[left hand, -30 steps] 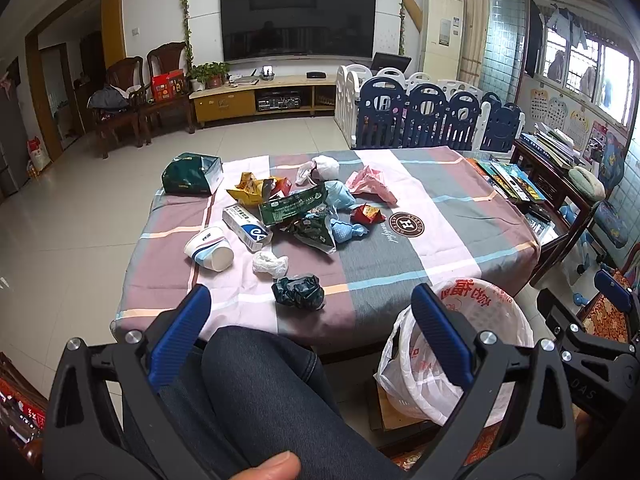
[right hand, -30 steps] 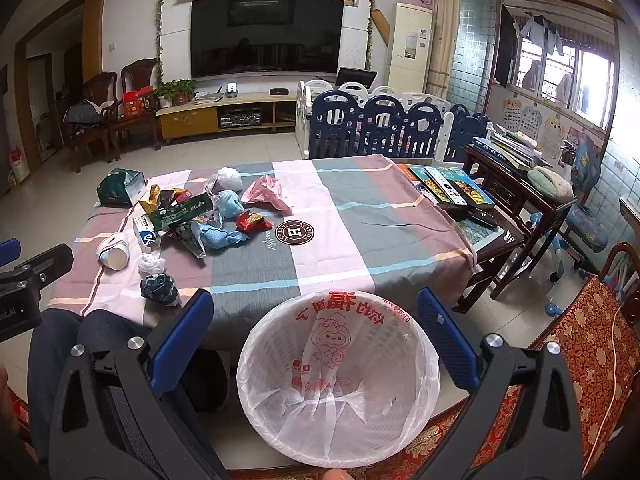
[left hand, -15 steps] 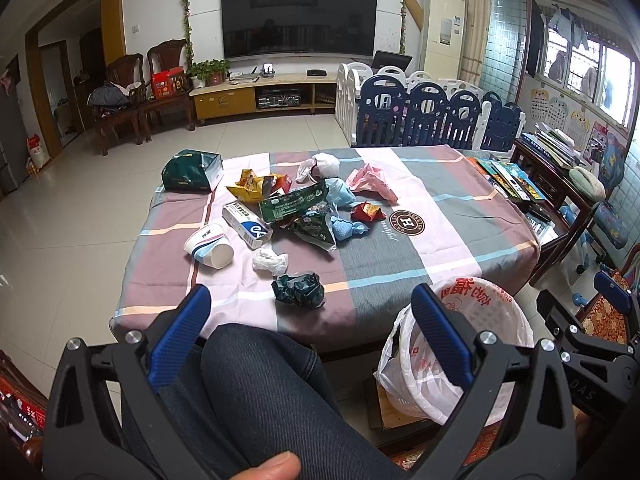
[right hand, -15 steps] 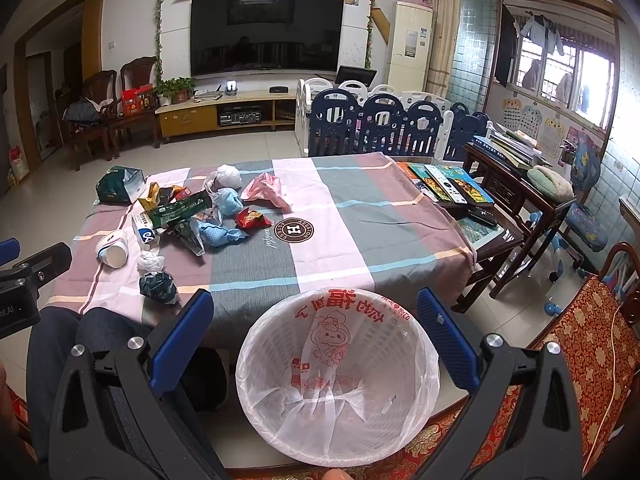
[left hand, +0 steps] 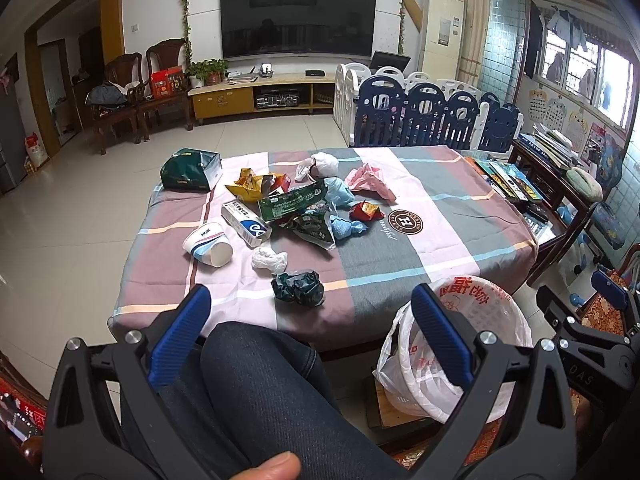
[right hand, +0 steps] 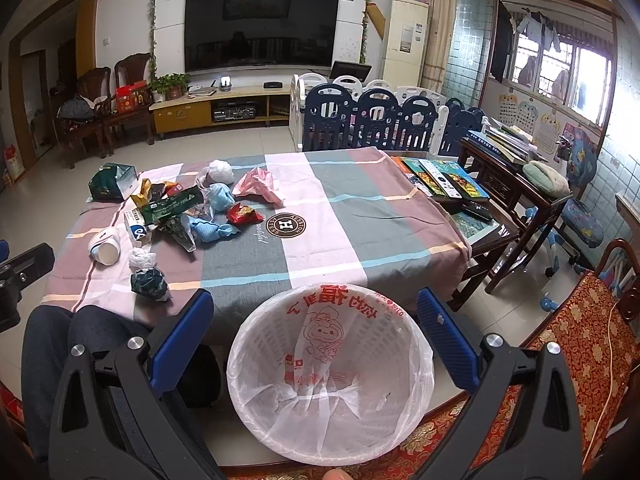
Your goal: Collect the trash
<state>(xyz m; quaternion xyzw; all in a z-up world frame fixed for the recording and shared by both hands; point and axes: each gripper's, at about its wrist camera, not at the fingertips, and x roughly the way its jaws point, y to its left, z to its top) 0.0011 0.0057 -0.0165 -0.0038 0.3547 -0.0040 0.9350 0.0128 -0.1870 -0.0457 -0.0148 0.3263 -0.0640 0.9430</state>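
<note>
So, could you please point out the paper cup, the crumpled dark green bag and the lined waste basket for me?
paper cup [left hand: 208, 243]: left wrist view, on its side wall.
crumpled dark green bag [left hand: 298, 288]: left wrist view, its middle.
lined waste basket [right hand: 256, 344]: right wrist view, left inner wall.

Round brown emblem [right hand: 286, 224] near the tablecloth's middle: big "H", ring lettering unreadable, script below it illegible. Bin liner [right hand: 344, 300]: large red character "福" with other red characters, upside down. Right gripper's black arm [left hand: 582, 376], left wrist view: "DAS".
</note>
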